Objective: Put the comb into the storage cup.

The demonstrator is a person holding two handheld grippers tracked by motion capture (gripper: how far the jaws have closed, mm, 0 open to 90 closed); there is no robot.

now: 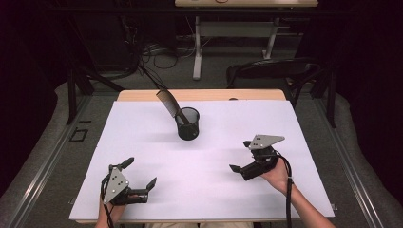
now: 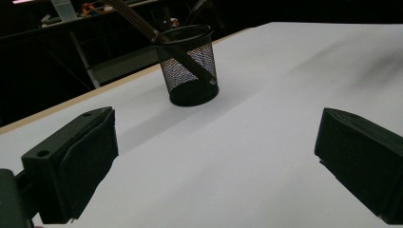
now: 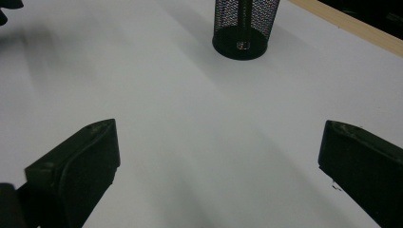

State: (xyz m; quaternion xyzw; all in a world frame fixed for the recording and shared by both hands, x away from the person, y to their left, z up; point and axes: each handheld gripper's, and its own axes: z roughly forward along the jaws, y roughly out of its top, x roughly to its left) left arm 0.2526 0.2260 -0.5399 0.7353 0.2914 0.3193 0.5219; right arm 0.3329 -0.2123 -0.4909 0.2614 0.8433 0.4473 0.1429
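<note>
Comb, seemingly, in mesh cup

A black wire-mesh cup stood on the white table, a dark flat comb leaning inside it.

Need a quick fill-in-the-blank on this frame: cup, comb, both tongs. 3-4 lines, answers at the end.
1. The comb stands tilted inside the black mesh ____.
2. The left tongs are ____, with nothing between the jaws.
3. The right tongs are held by the person's ____ hand.
4. The mesh cup stands on the ____ table cover.

Missing words: cup; open; right; white
</note>
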